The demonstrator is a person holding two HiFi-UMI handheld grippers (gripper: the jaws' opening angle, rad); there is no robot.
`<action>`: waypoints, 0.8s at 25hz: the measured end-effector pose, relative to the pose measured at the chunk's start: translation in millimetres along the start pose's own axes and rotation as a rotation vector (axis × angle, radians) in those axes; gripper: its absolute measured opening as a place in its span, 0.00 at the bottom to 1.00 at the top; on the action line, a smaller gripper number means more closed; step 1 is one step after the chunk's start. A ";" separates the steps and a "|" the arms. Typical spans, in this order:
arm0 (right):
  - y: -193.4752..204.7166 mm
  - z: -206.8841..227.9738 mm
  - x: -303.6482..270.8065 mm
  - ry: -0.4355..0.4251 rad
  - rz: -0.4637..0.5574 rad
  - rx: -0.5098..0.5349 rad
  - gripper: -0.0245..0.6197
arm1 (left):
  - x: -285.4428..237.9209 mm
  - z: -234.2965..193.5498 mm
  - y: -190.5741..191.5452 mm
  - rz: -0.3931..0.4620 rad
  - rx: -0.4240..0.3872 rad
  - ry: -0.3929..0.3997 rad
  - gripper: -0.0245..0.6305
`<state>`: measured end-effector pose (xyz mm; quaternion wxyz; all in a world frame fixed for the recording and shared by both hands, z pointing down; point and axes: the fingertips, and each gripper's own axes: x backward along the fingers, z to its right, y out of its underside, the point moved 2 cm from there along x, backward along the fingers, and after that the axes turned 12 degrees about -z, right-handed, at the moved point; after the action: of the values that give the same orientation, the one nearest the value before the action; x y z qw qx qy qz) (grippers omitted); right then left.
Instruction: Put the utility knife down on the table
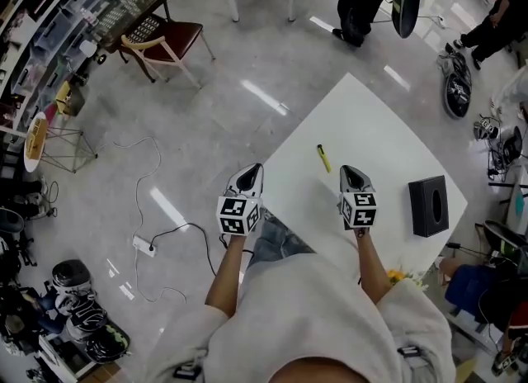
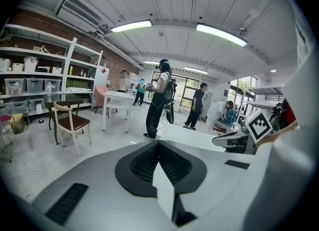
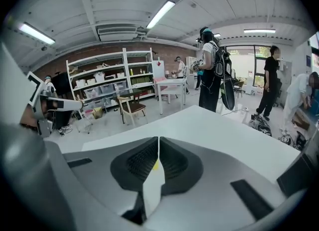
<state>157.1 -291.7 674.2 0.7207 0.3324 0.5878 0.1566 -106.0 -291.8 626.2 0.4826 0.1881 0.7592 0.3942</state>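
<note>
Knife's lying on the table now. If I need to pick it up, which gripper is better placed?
Right. The right gripper sits over the table, nearer the utility knife; the left gripper hangs at the table's edge, farther off. Both are shut.

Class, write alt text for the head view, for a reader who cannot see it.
A yellow knife lies on a white table, untouched. The person holds the left gripper and right gripper short of it, jaws shut and empty; a black box stands at the right.
</note>
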 end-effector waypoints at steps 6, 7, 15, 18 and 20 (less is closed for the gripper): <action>-22.2 -5.6 21.3 0.002 0.083 0.041 0.09 | 3.5 0.6 -11.5 0.029 -0.023 -0.006 0.07; -28.4 -6.5 24.7 0.007 0.097 0.062 0.09 | 3.2 2.2 -15.2 0.037 -0.028 -0.006 0.07; -77.3 -10.4 47.0 0.013 0.206 0.105 0.09 | 4.9 17.6 -55.7 0.107 -0.101 0.011 0.07; -90.8 -10.0 54.2 0.018 0.240 0.107 0.09 | 8.7 17.7 -69.6 0.132 -0.121 0.008 0.07; -98.7 -8.9 57.6 0.021 0.262 0.108 0.09 | 9.7 17.5 -77.4 0.145 -0.137 0.006 0.07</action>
<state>147.3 -325.6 565.2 0.6691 0.4428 0.5545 0.2209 -87.8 -325.9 556.2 0.4624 0.2079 0.7163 0.4795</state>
